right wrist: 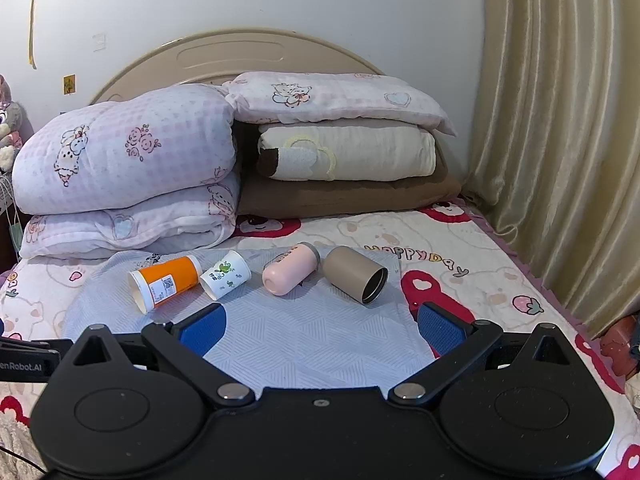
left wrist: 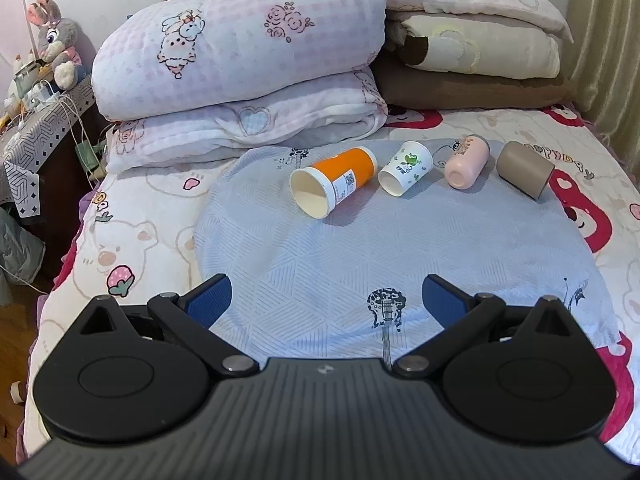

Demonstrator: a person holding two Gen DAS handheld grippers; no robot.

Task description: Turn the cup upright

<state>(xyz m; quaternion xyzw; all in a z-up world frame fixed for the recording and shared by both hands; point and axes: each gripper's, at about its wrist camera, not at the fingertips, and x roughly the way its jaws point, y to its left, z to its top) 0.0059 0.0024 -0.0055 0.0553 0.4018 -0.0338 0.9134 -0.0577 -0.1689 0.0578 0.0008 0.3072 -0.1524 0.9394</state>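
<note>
1. Four cups lie on their sides in one row across the far part of a pale blue quilted mat (left wrist: 360, 264) spread on the bed (right wrist: 460, 248).
2. Nearest the mat's left edge is the orange cup (left wrist: 334, 182), a smooth tapered cup with a white rim and a printed label, mouth toward the camera.
3. Just beside it lies the white paper cup (left wrist: 405, 168), small, printed with green leaves.
4. Next comes the pink cup (left wrist: 466, 162), glossy and rounded, with a grey band at its far end.
5. Nearest the mat's right edge is the tan cup (right wrist: 354, 274), a matte cylinder with a dark metal interior.
6. Two stacks of folded, soft bedding (left wrist: 240, 60) sit at the head of the bed.
7. The left gripper (left wrist: 326, 300) hovers over the mat's near edge, its blue ribbed pads spread wide, holding nothing.
8. The right gripper (right wrist: 320, 326) does likewise, fingers wide apart and empty.
</note>
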